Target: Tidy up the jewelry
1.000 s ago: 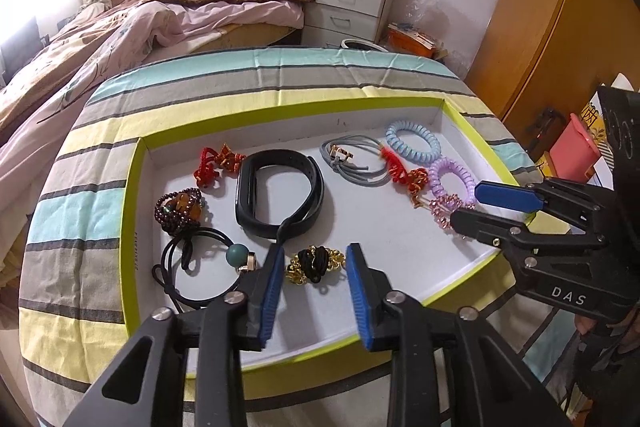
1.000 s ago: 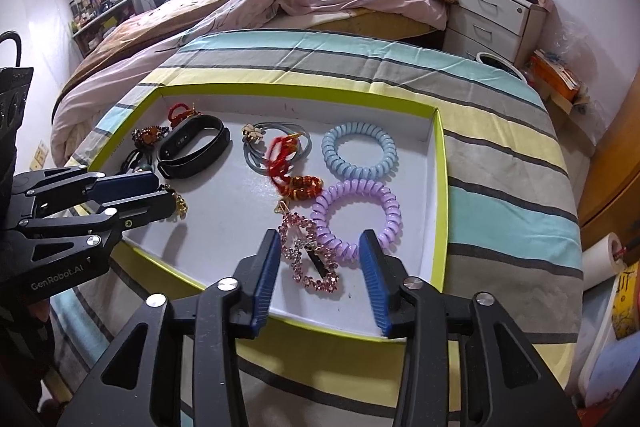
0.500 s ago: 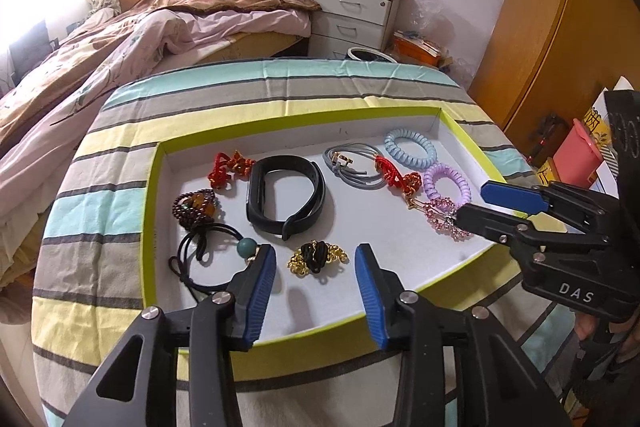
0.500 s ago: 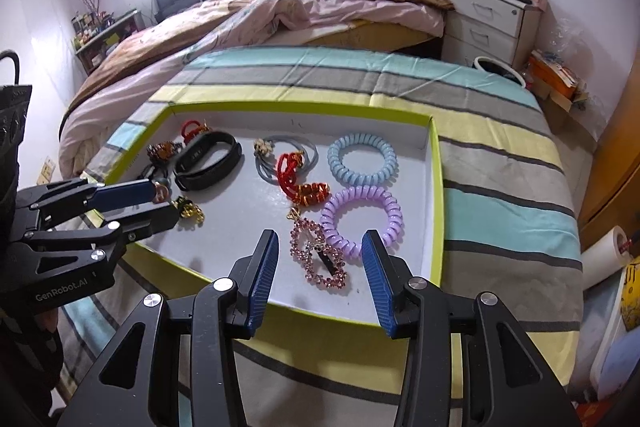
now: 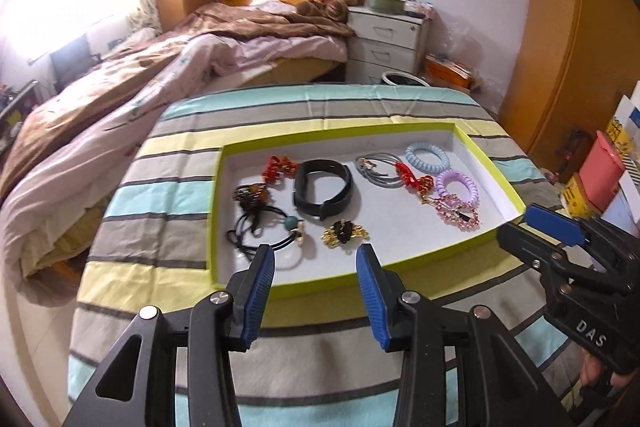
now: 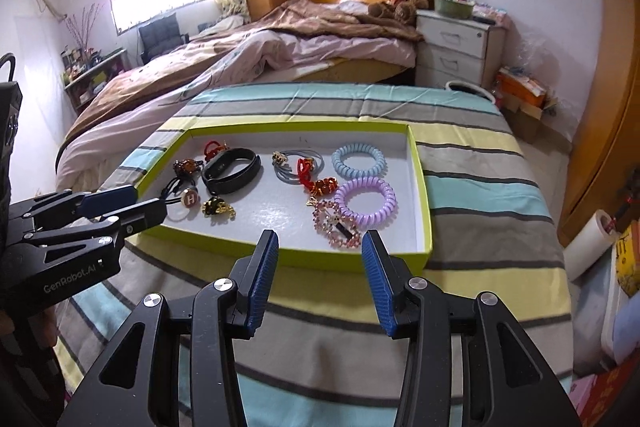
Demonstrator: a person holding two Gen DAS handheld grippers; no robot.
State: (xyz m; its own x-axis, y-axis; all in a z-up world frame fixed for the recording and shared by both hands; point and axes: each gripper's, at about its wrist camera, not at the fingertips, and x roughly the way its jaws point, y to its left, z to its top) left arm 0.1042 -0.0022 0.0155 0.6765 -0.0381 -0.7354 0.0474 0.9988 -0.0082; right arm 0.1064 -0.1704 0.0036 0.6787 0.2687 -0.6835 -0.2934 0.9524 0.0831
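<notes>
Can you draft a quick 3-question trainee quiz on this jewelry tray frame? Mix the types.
1. True or false: the left gripper holds the gold and black clip.
2. Multiple choice: which lies directly beside the purple coil band, farther from the grippers? A) black wristband B) blue coil band C) teal bead tie
3. Fill in: all the jewelry lies inside a white tray with a ____ rim.

Key
1. False: both the left gripper and the right gripper are open and empty, at the tray's near edge.
2. B, the blue coil band.
3. Yellow-green.
</notes>
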